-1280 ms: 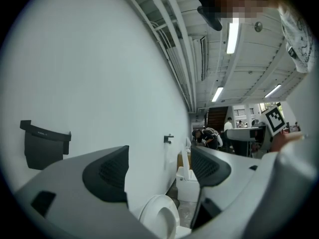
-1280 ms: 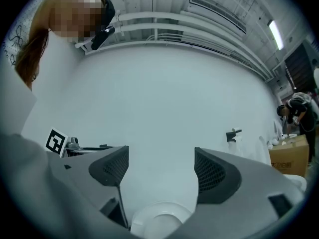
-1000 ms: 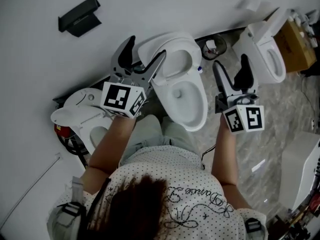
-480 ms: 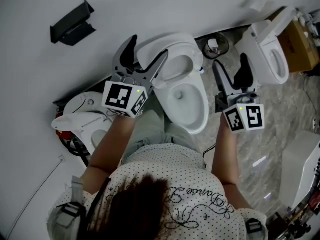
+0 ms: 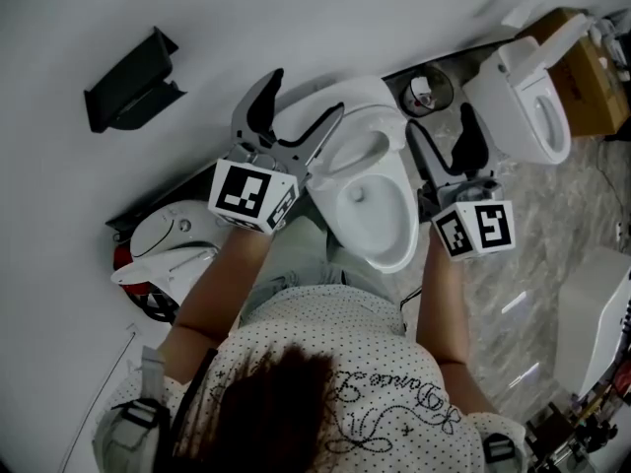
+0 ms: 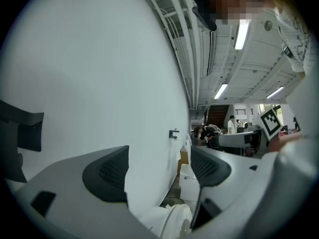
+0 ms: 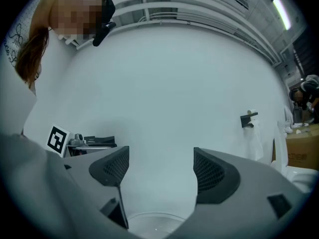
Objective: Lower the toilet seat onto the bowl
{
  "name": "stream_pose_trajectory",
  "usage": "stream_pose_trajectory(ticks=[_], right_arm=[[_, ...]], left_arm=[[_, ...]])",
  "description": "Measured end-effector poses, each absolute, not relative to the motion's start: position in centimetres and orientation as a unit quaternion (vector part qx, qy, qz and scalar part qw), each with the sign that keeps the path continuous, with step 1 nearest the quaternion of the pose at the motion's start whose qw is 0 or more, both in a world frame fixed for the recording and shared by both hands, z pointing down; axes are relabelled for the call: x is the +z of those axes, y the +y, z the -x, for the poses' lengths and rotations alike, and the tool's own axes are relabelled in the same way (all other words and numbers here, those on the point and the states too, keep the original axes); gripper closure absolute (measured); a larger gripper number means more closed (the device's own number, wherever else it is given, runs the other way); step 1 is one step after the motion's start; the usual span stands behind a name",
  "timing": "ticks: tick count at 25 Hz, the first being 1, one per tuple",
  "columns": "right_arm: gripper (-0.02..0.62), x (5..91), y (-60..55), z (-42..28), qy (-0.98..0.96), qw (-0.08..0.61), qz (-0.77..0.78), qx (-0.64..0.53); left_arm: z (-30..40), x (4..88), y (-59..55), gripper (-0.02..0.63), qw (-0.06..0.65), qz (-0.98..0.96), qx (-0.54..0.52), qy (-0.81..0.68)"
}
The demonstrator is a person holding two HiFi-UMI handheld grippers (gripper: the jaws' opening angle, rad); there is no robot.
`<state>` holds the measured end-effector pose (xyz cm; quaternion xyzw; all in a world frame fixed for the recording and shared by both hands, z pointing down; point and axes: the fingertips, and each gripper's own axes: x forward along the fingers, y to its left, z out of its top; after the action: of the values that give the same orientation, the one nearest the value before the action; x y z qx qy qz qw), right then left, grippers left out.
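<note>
The white toilet bowl (image 5: pixel 386 249) stands in the middle of the head view. Its seat (image 5: pixel 347 170) and lid (image 5: pixel 340 95) are raised against the wall. My left gripper (image 5: pixel 301 101) is open at the raised seat's left edge, and one finger (image 5: pixel 327 126) overlaps that edge; contact cannot be told. In the left gripper view the left gripper (image 6: pixel 159 173) has only the wall and the toilet's white top (image 6: pixel 167 220) between its jaws. My right gripper (image 5: pixel 442 126) is open just right of the bowl, holding nothing. The right gripper view shows the right gripper (image 7: pixel 159 171) over a white rim (image 7: pixel 149 222).
A second toilet (image 5: pixel 173 249) stands at the left and a third (image 5: pixel 532 97) at the right. Between the middle and right toilets sits a round waste bin (image 5: pixel 424 92). A black holder (image 5: pixel 128 87) hangs on the wall. At the far right is a cardboard box (image 5: pixel 592 72).
Both grippers have moved a little up the view toward the wall end of the toilet, and the right one has edged closer to the bowl. Both stay open and the seat stays raised.
</note>
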<state>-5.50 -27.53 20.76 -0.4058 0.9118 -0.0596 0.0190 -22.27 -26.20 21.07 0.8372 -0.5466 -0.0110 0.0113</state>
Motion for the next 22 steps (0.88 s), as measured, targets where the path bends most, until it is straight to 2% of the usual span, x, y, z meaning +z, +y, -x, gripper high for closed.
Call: stream_pose_trajectory(ticks=[14, 22], right_arm=[[0.210, 30.6, -32.2, 11.1, 0.912, -0.068, 0.385, -0.125], [0.267, 37.6, -33.8, 13.4, 0.911, -0.140, 0.357, -0.155]], left_arm=[[25.6, 26.1, -29.9, 0.235, 0.055, -0.843, 0.002, -0.535], [26.4, 27.6, -31.2, 0.235, 0.066, -0.842, 0.011, -0.535]])
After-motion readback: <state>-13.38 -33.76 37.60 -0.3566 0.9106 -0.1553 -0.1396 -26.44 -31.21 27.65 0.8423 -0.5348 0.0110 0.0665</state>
